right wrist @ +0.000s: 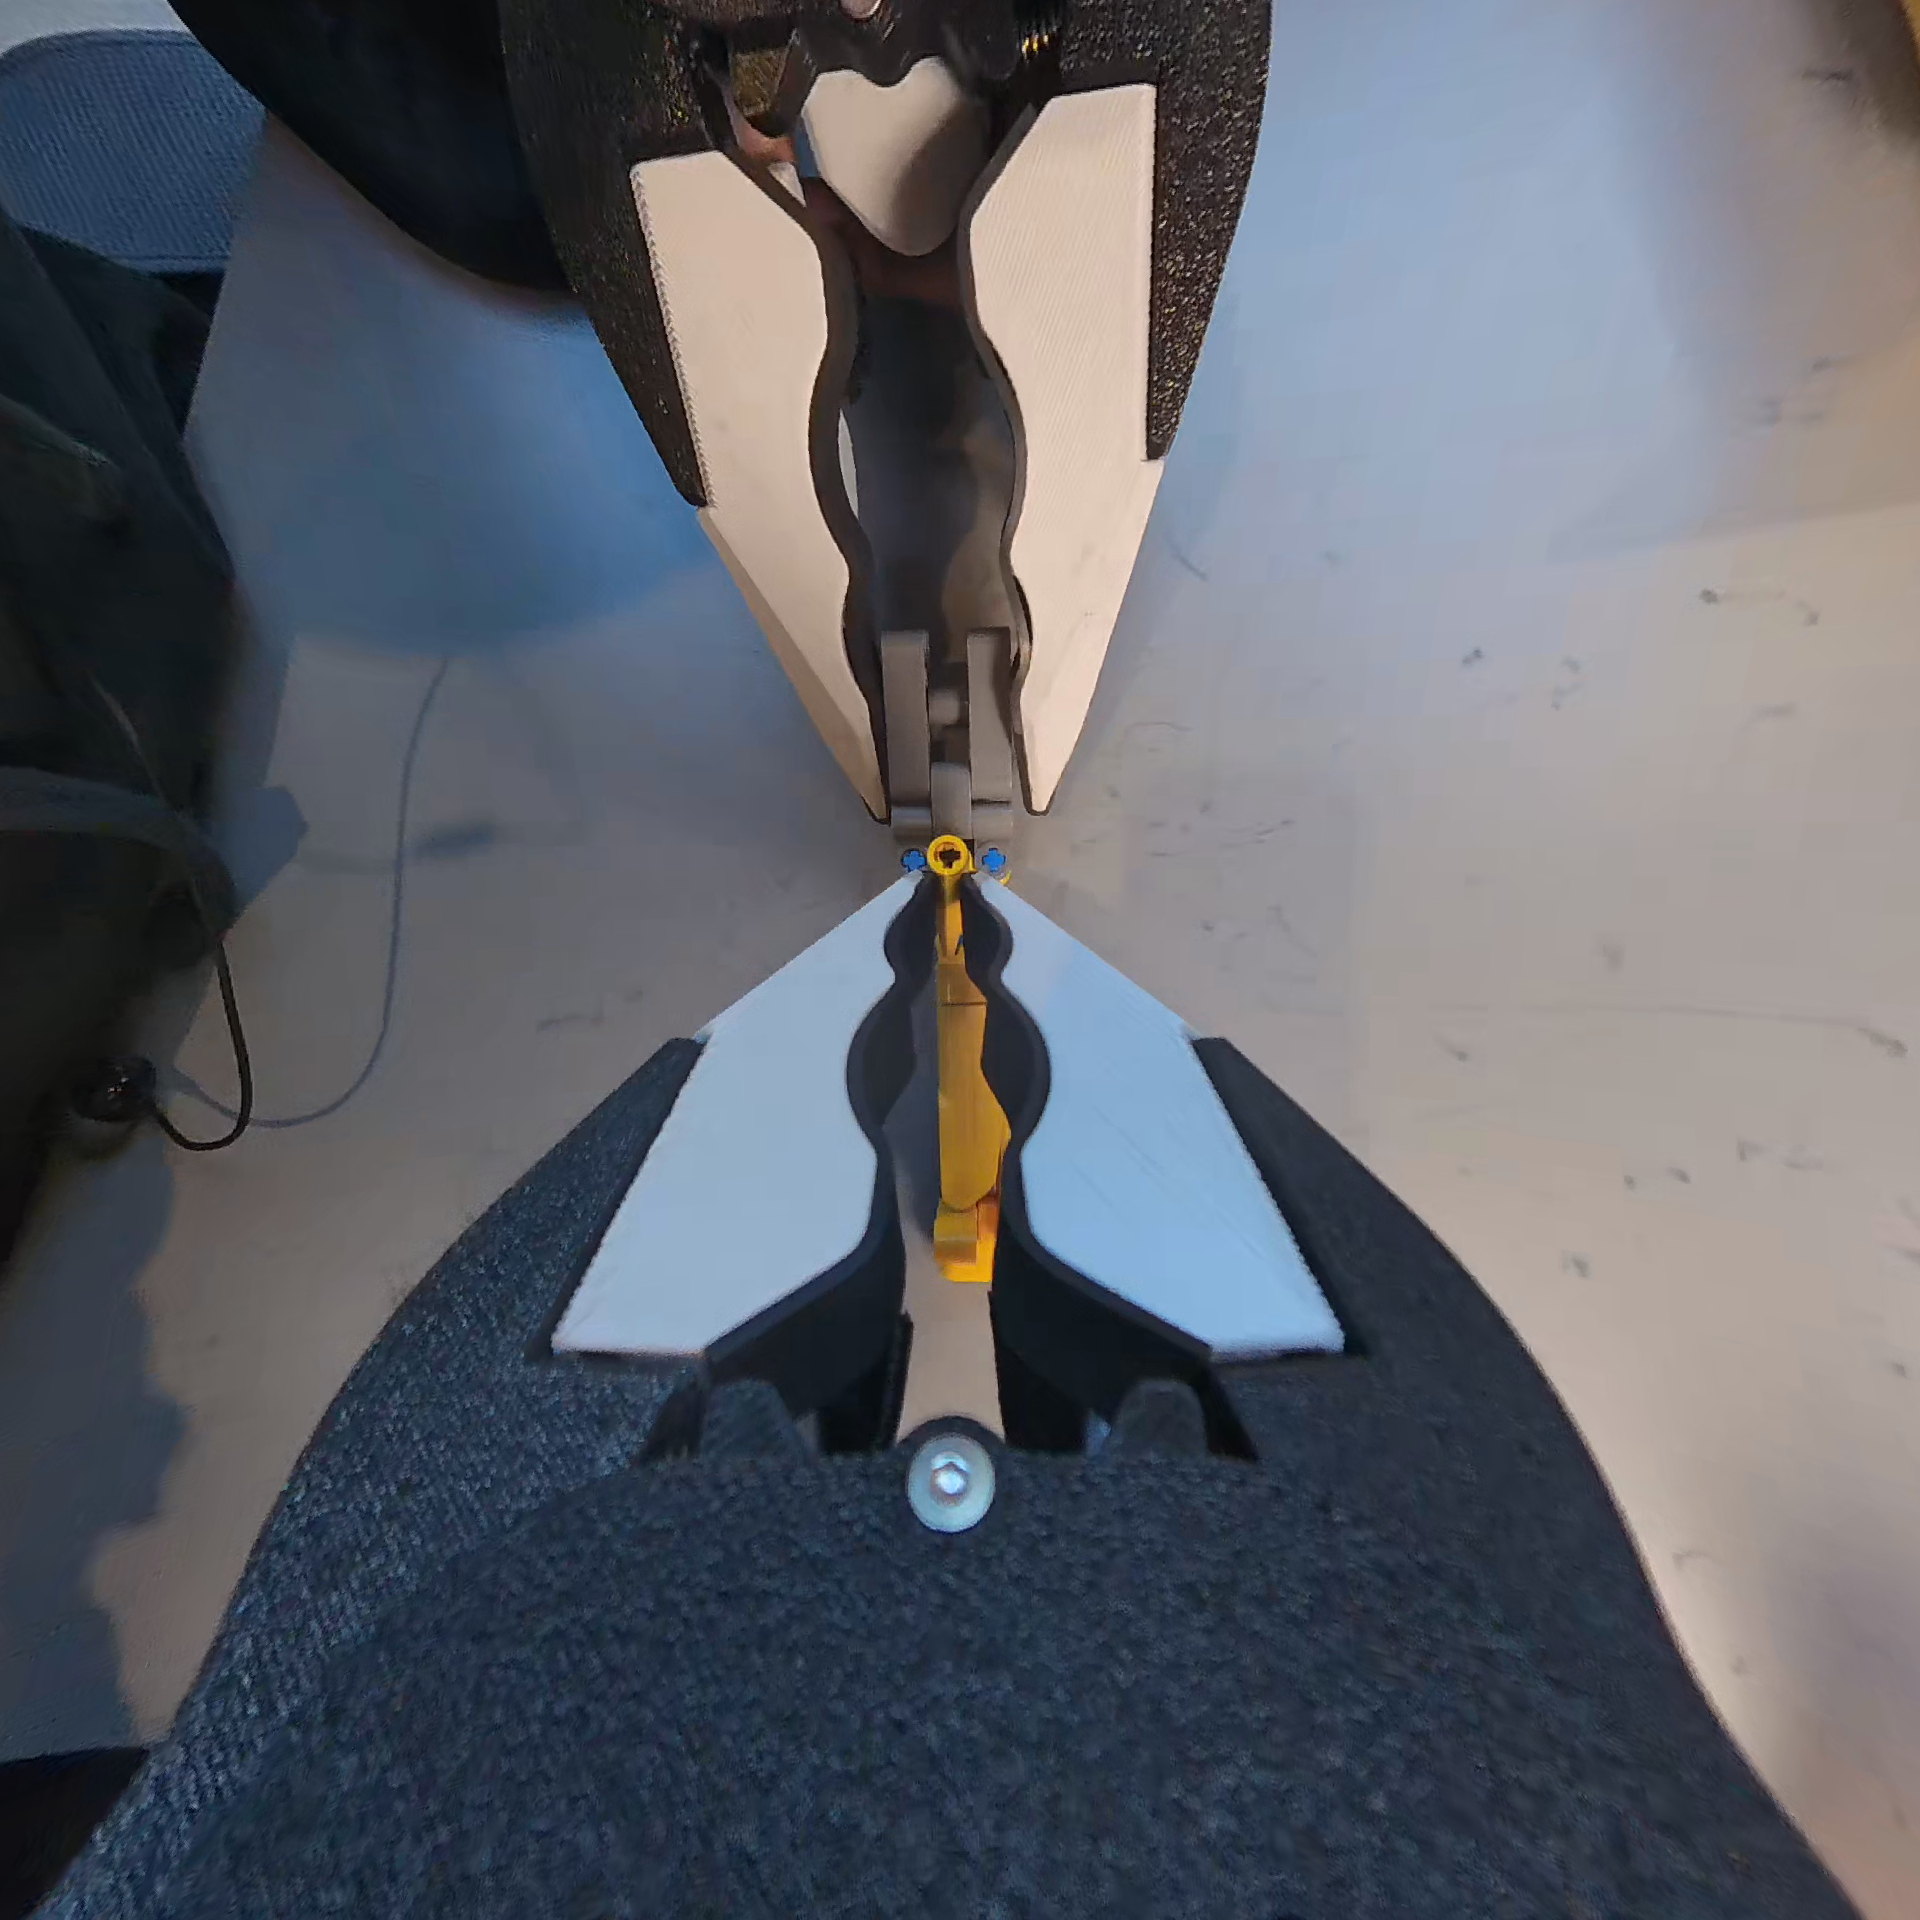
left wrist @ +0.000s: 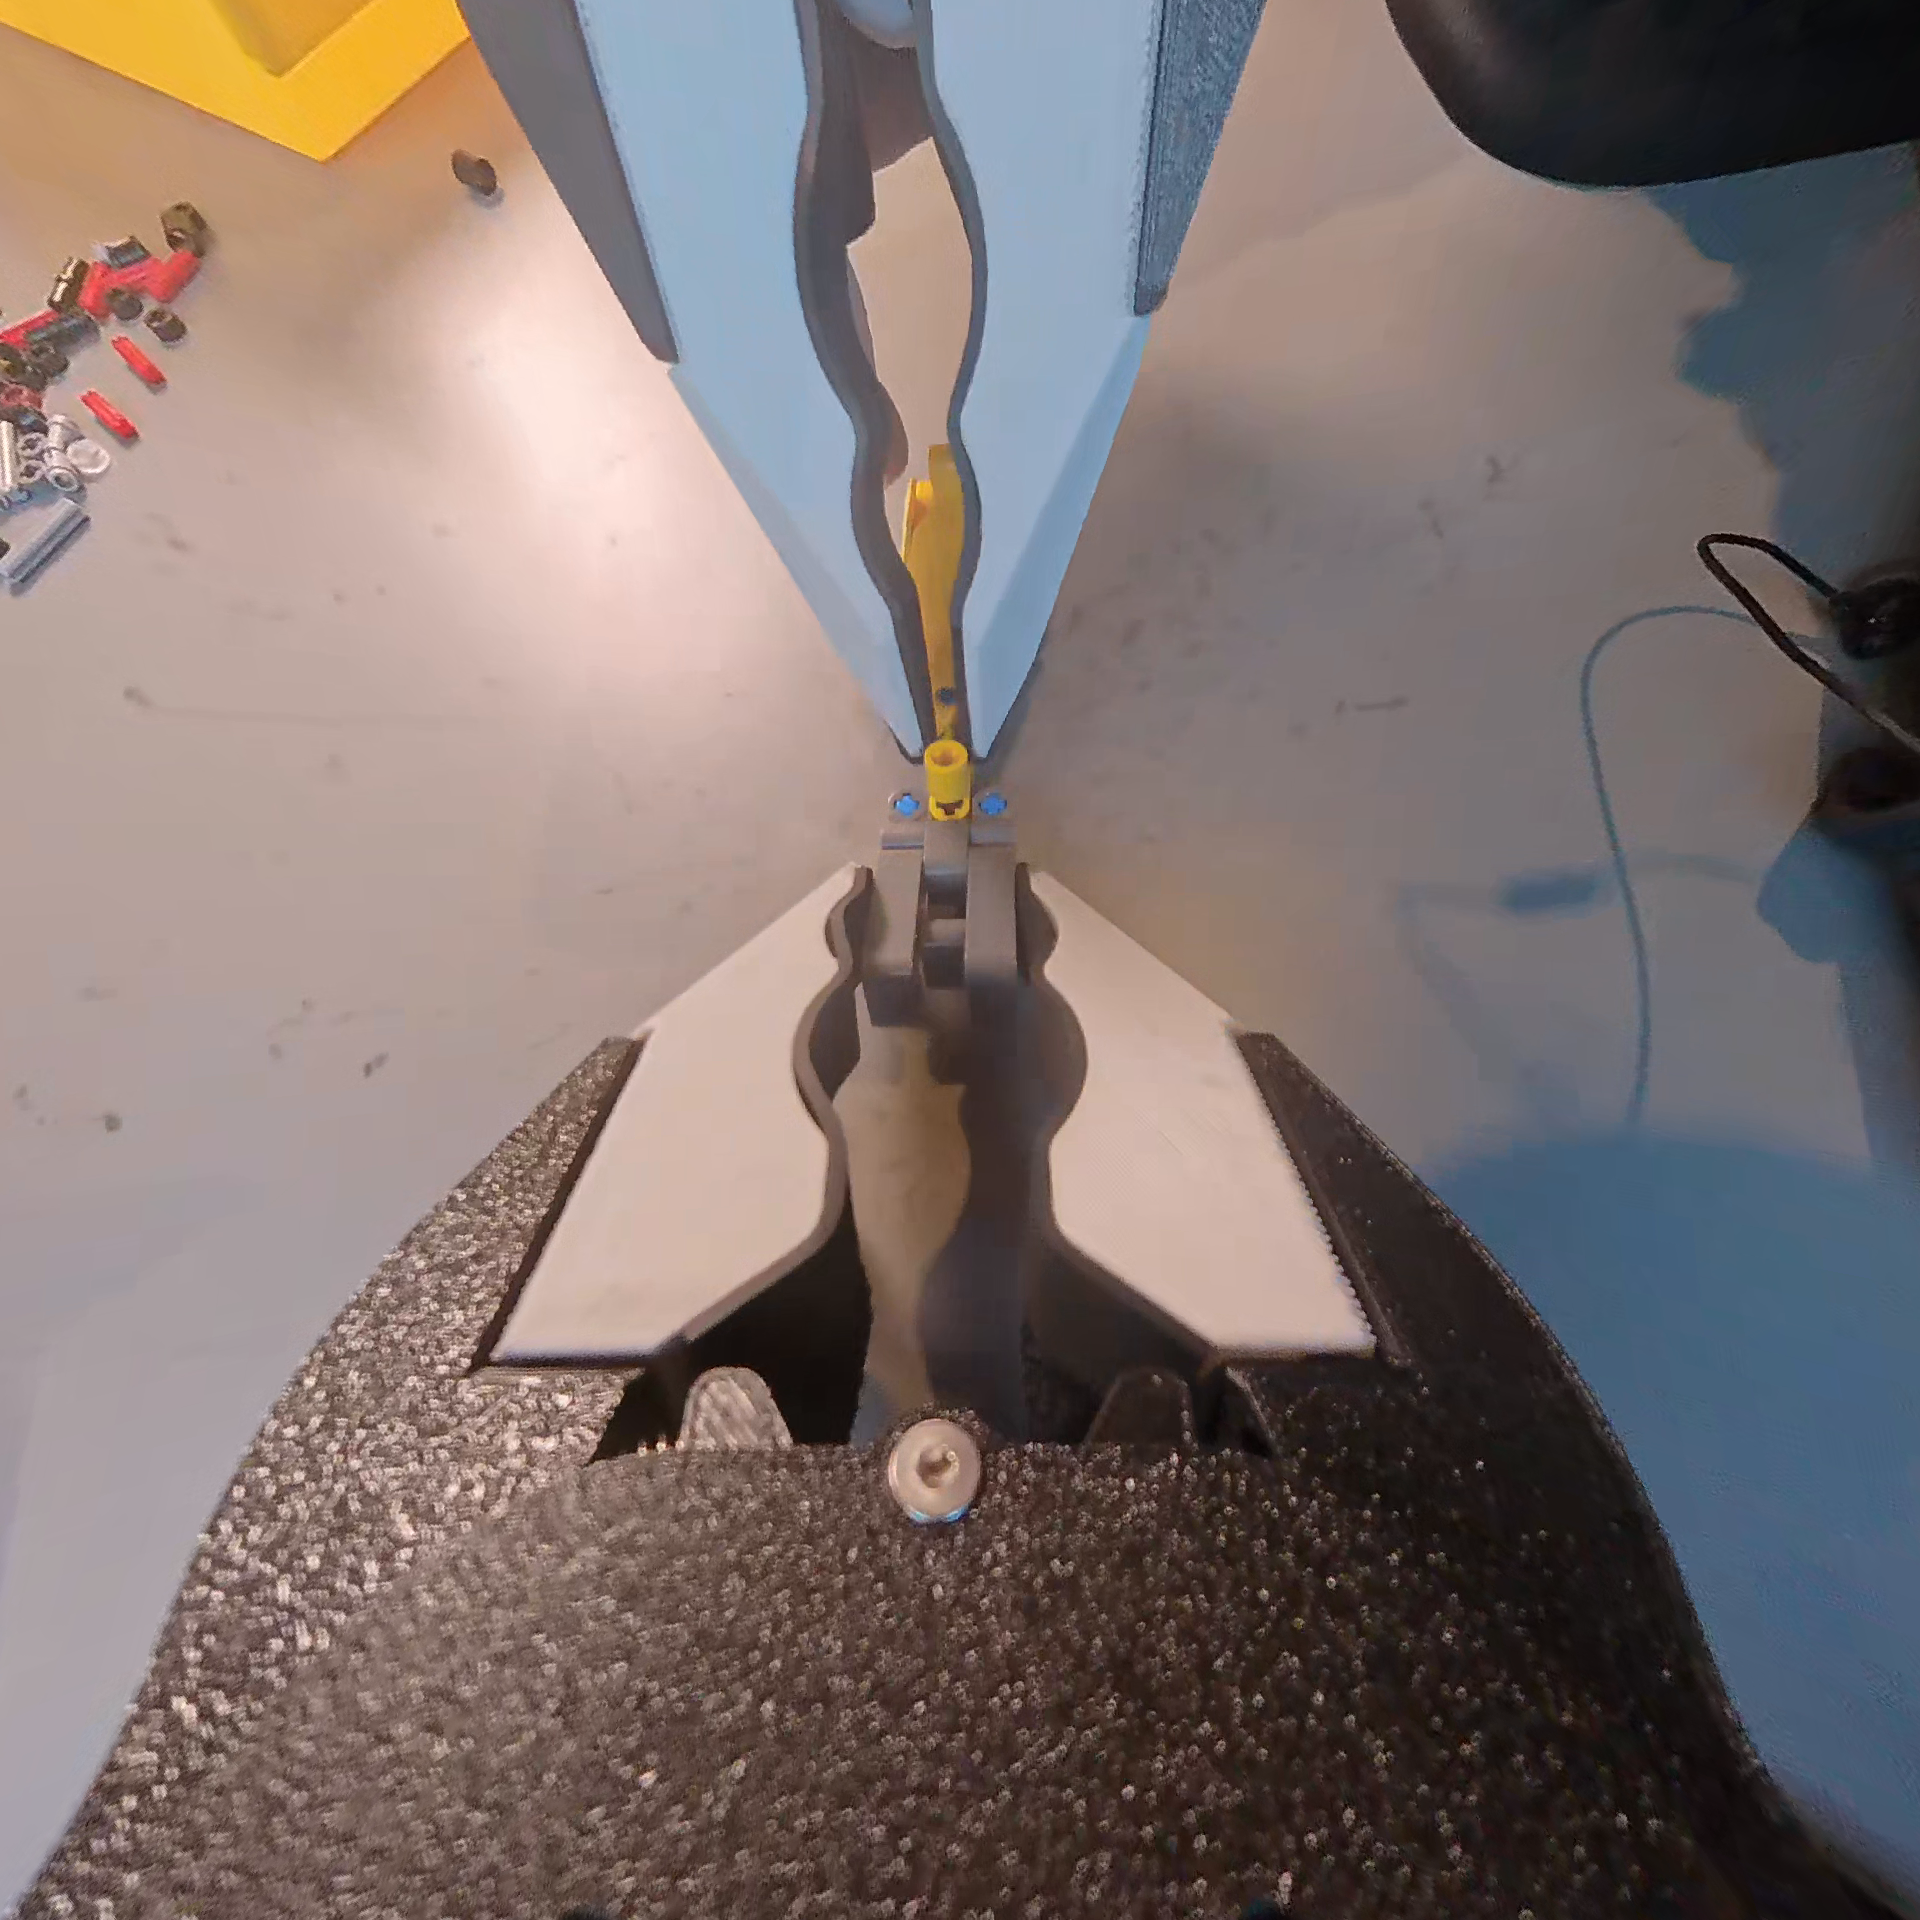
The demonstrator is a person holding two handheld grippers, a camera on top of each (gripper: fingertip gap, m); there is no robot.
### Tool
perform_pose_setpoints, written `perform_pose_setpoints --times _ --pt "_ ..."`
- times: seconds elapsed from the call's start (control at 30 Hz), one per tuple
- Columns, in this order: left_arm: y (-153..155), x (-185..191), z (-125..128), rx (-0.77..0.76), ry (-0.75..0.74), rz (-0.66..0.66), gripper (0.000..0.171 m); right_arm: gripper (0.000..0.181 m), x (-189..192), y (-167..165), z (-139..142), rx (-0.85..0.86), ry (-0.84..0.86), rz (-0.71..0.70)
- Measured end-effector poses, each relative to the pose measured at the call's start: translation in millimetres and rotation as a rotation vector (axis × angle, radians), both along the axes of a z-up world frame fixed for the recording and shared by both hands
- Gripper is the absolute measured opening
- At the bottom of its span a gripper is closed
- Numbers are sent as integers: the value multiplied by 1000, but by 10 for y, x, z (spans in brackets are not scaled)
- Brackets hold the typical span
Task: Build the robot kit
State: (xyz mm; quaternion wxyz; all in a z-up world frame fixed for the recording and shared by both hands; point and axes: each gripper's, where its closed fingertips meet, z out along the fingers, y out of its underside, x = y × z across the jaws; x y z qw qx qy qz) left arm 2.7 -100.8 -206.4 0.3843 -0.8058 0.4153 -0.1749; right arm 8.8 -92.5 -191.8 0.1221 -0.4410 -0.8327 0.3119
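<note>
over a pale scuffed table (left wrist: 416, 831), left tongs (left wrist: 943, 873) clamp a grey piece (left wrist: 940, 914), right tongs (right wrist: 945, 883) a yellow piece (right wrist: 966, 1091).

Left hand-held gripper (left wrist: 943, 868): speckled black body, pale grey fingers (left wrist: 727, 1164) edged in black, closed on a grey toy-brick piece (left wrist: 940, 914) bearing two blue pins (left wrist: 906, 803).

Right hand-held gripper (right wrist: 943, 883): dark grey-black textured body, white-grey fingers (right wrist: 1132, 1164) with black inner rims, closed on a yellow toy-brick piece (right wrist: 961, 1101) whose round yellow end sits between the blue pins.

Counter (left wrist: 416, 831): beige, dull sheen, scattered dark scuff marks.

Far left edge of the counter: a heap of small parts (left wrist: 94, 332) in red, black and silver.

Far left corner: a plain yellow box (left wrist: 260, 73).

Right edge: a black cord (left wrist: 1787, 623) and a thin grey wire (left wrist: 1621, 883).
</note>
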Motion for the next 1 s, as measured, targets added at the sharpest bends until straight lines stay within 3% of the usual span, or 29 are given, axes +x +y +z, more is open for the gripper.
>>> perform_pose_setpoints --times 0.4,0.77,1.0 --pt "6 25 -21 5 12 1 25 4 -1 -8 -35 134 -91 30" --pt "3 36 -17 -17 -7 5 25 4 3 -11 -47 281 -175 141" --pt "-7 13 -36 -29 3 7 25 16 1 -20 32 168 -95 64"
